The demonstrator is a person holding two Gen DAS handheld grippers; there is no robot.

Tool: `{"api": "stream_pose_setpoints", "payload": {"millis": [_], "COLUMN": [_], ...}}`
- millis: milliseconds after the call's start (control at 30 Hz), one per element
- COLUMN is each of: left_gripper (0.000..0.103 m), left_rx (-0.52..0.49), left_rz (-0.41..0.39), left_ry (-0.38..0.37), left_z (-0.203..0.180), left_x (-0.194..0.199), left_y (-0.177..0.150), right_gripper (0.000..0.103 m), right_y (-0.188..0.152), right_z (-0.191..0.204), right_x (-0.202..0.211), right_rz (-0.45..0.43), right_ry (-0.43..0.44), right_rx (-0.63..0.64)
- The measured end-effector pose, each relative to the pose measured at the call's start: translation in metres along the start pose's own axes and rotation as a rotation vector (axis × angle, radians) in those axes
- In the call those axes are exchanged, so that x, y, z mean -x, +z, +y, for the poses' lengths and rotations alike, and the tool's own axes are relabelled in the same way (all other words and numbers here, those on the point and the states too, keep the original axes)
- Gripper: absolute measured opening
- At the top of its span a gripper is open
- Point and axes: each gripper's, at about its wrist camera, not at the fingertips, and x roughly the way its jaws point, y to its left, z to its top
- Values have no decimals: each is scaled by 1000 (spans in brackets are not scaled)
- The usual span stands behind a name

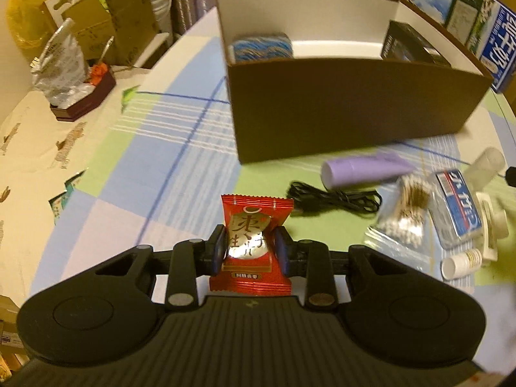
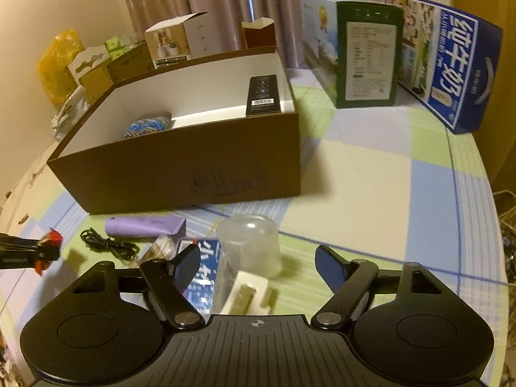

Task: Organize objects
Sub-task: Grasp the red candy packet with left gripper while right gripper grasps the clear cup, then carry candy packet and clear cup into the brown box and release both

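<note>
My left gripper (image 1: 250, 248) is shut on a red snack packet (image 1: 254, 242), held above the checked tablecloth in front of the brown box (image 1: 354, 109). Inside the box lie a blue patterned pack (image 1: 262, 46) and a black carton (image 1: 409, 43). In the right wrist view my right gripper (image 2: 258, 262) stands open over a clear plastic cup (image 2: 248, 245) and a white holder (image 2: 248, 293). The left gripper with the red packet (image 2: 48, 245) shows at that view's left edge. A purple tube (image 2: 145, 225), black cable (image 2: 106, 245), cotton swabs (image 1: 409, 216) and a blue-labelled pack (image 1: 458, 206) lie before the box.
Milk cartons (image 2: 451, 61) and a green-sided box (image 2: 364, 54) stand at the table's back right. A dark red tray with foil bags (image 1: 80, 93) sits at the left. Cardboard boxes (image 2: 174, 38) and curtains are behind. The round table's edge (image 2: 483, 193) curves at right.
</note>
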Motion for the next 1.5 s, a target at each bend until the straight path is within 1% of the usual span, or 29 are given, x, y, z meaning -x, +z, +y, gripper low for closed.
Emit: {"api": "stream_pose_setpoints", "payload": {"millis": [67, 100, 200, 300, 400, 567, 767, 1000, 1167, 1233, 1367, 1500], "left_gripper": [27, 27, 27, 27, 27, 27, 27, 27, 27, 27, 27, 27], "left_rx": [8, 11, 18, 23, 26, 26, 13, -19, -52, -63, -87, -102], "left_rz": [-7, -10, -21, -27, -34, -51, -97, -189, -241, -261, -294, -306], "left_ry": [6, 8, 12, 13, 16, 16, -1, -33, -68, -80, -101, -120], "left_z": [4, 5, 7, 9, 11, 14, 13, 6, -5, -10, -22, -33], "left_x": [1, 2, 4, 6, 8, 13, 30, 56, 69, 72, 74, 66], "left_y": [2, 4, 7, 10, 13, 18, 32, 59, 79, 87, 105, 125], "right_gripper": [71, 67, 61, 58, 49, 48, 48, 48, 48, 48, 48, 48], "right_y": [3, 4, 6, 6, 6, 8, 20, 45, 65, 75, 96, 116], "right_z": [5, 7, 11, 12, 13, 14, 14, 20, 26, 28, 35, 44], "right_x": [-9, -13, -25, -31, -37, -36, -18, 11, 29, 34, 37, 28], "right_rz": [-7, -4, 1, 4, 10, -16, -56, -120, -169, -185, -218, -235], "right_ry": [0, -4, -17, -23, -28, -59, -44, 2, 53, 87, 139, 163], "right_rx": [20, 28, 45, 44, 54, 90, 96, 108, 113, 109, 104, 108]}}
